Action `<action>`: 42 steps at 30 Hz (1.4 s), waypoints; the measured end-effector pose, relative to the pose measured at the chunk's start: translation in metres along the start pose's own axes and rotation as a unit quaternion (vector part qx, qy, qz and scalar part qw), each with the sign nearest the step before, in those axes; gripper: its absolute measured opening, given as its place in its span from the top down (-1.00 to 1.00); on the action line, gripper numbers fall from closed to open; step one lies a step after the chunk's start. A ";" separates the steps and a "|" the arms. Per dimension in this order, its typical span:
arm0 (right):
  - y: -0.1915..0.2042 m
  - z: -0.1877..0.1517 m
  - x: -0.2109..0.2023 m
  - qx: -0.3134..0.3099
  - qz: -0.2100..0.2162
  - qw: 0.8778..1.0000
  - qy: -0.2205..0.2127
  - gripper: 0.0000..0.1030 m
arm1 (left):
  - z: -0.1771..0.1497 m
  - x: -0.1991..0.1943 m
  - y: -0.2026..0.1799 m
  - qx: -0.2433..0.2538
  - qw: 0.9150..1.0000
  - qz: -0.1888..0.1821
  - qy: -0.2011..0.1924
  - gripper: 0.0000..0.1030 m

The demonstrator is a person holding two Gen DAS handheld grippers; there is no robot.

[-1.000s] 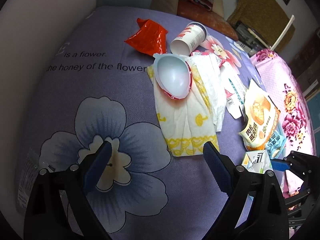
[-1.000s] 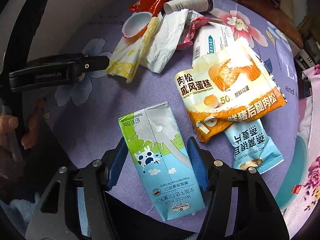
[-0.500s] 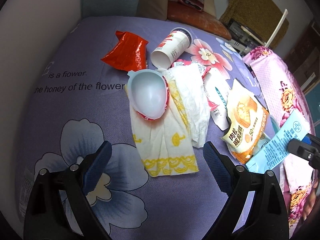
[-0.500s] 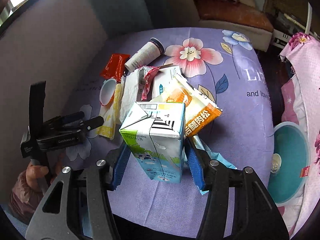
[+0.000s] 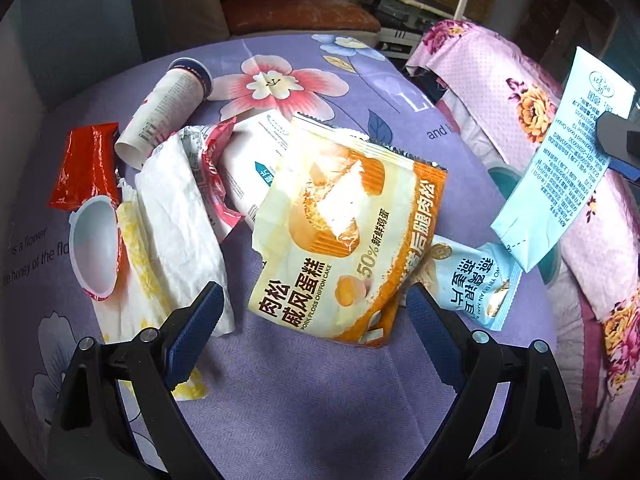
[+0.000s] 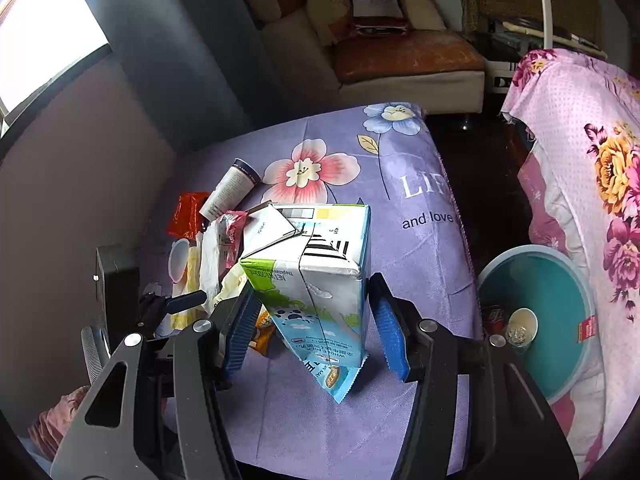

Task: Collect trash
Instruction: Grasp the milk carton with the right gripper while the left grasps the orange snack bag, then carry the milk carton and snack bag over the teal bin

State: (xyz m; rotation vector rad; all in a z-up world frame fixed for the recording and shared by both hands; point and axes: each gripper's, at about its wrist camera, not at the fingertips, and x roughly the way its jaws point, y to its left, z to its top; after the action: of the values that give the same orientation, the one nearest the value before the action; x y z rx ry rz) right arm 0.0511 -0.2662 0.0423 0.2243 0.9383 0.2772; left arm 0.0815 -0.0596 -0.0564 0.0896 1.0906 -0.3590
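Milk carton [image 6: 316, 276]: clamped low on its body between the blue pads of the right hand-held gripper [image 6: 314, 322], lifted clear of the purple flowered cloth [image 6: 400, 240] with its folded top end pointing away from the camera. The jaws have just been closing, with the carton between them. Dented panels and a creased top suggest, as a judgement, an empty or nearly empty carton: light, fairly stiff along its edges, but liable to cave in under a hard squeeze; the waxy skin may slip. Holding across the two broad faces near the middle looks the safest grip.

A teal bin [image 6: 560, 280] stands at about 3 o'clock from the carton, below the cloth's edge, with a paper cup [image 6: 520, 326] already inside.

Left hand-held gripper [image 5: 316, 320]: jaws wide apart and holding nothing, hovering over an orange cake wrapper [image 5: 352, 236]. That wrapper, the blue snack packet [image 5: 476, 284] at its 4 o'clock and the tissue [image 5: 176, 208] at its 9 o'clock are probably thin, limp and crinkly; a pinch on an edge or a raised fold would serve better than a flat press.
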 end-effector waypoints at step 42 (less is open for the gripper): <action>-0.097 -0.010 -0.042 0.072 -0.047 0.993 -0.083 -0.02 | 0.039 -0.046 -0.101 0.047 0.997 -0.036 -0.045 -0.01</action>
State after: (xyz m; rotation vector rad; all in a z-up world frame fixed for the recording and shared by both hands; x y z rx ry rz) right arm 0.0325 -0.3704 0.0385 0.3300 0.8028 0.1010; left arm 0.0624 -0.1526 0.0129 0.1153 0.9892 -0.4753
